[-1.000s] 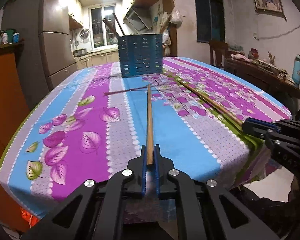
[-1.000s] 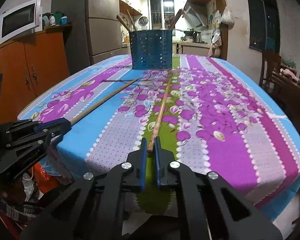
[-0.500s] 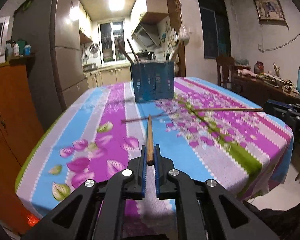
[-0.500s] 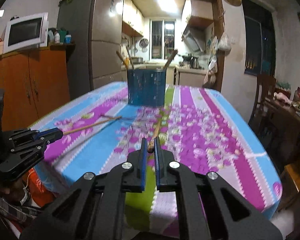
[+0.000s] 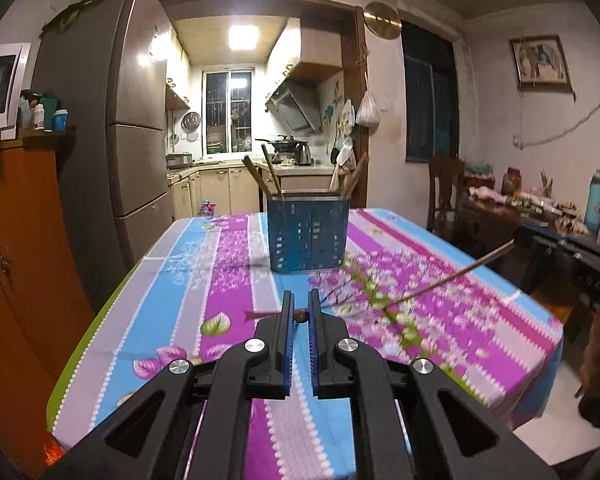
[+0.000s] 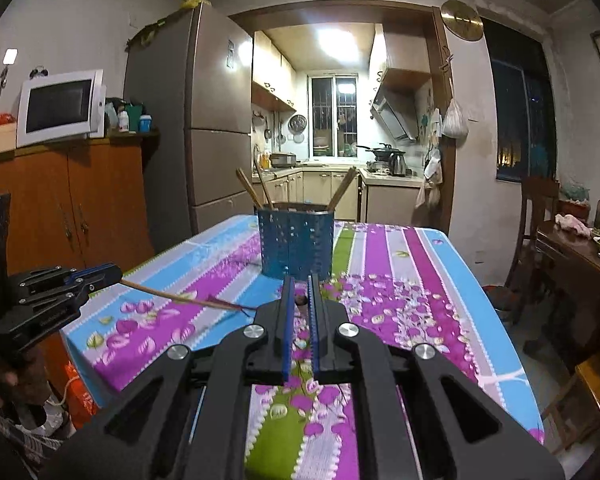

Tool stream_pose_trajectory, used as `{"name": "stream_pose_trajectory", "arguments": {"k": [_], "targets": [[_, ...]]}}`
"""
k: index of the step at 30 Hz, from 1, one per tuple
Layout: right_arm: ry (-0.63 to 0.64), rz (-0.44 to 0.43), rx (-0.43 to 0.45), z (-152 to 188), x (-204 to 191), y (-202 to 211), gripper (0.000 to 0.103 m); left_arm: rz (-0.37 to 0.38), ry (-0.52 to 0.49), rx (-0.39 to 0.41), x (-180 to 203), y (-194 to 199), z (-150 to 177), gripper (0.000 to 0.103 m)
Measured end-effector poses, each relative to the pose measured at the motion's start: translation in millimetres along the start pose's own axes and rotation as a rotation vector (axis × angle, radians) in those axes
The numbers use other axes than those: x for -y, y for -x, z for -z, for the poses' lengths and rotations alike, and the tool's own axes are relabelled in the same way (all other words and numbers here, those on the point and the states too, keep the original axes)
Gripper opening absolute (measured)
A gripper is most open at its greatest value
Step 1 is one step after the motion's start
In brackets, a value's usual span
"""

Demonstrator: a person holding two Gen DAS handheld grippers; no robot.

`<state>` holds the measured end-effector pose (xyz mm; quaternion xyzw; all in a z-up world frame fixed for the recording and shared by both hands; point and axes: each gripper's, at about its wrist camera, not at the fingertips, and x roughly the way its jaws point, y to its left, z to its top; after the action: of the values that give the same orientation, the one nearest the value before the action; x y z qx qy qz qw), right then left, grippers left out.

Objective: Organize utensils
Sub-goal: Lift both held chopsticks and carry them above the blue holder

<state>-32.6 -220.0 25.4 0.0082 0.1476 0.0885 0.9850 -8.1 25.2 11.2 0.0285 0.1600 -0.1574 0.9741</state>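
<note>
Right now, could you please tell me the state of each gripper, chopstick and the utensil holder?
Left gripper: shut on a chopstick, lifted off the table.
Left chopstick: held at one end, angled down, tip near the tablecloth.
Right gripper: shut on a chopstick.
Right chopstick: held at one end, angled down toward the table.
Blue utensil holder: upright on the table, several utensils already standing inside.
</note>
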Motion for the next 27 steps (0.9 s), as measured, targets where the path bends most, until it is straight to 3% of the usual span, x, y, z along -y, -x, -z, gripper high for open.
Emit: {"name": "stream_pose_trajectory", "arguments": {"k": [11, 27], "targets": [[-0.001, -0.023, 0.062, -33.1, 4.5, -0.7, 0.005, 0.015, 0.005, 0.066, -2.4, 4.7, -48.8, 0.008], [-0.032, -0.071, 0.103, -54.5, 0.7, -1.8, 0.005, 0.060, 0.051, 0.055, -11.8, -4.6, -84.6, 0.008]]}}
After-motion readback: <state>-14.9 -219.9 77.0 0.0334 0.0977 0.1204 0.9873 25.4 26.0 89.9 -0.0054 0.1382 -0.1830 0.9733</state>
